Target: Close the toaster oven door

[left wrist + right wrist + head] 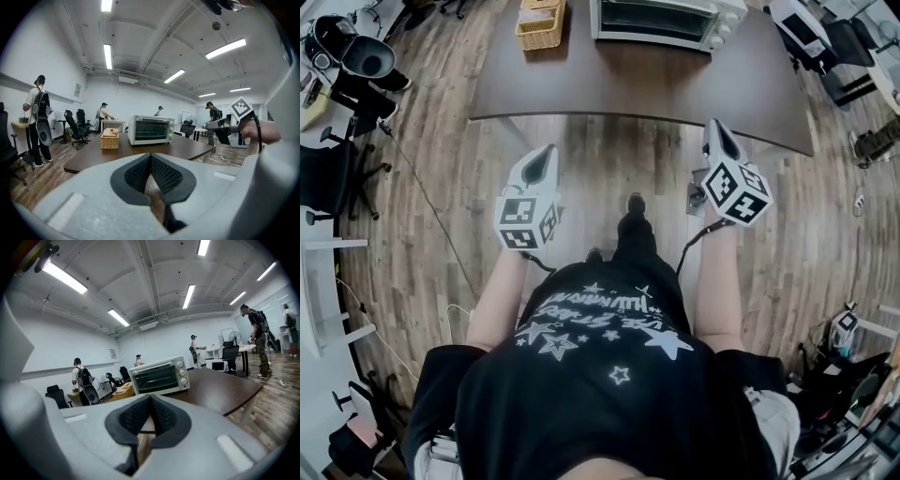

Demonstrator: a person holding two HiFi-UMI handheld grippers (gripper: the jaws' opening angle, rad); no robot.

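**Wood floor, one big table, oven at the far side**

Wood floor [609,155] all around you, and a dark table [656,89] straight ahead. The oven [661,21] sits at the table's far edge, with a basket [540,23] just to its left, near it but not touching. Black chairs [337,178] and other gear crowd the floor off to your left, well away from the table.

You're standing back from the table. Your left gripper [546,155] and right gripper [719,131] both hover over the floor, short of the near edge. The right one is a bit closer to the table. Between the jaws and the oven there's that near edge and then a long stretch of bare tabletop.

The head view only catches the top and front lip of the oven. The gripper views show its whole face: the glass door [157,378] stands upright against the front, with knobs [183,372] to its right. They also pick up people by desks along the walls, like a person with a backpack [38,117], who don't show from above. The left gripper view catches your right gripper off to its side.

Both pairs of jaws are pressed together at the tips, with nothing between them. In each gripper view the oven sits just above the jaw tips, well apart from them.
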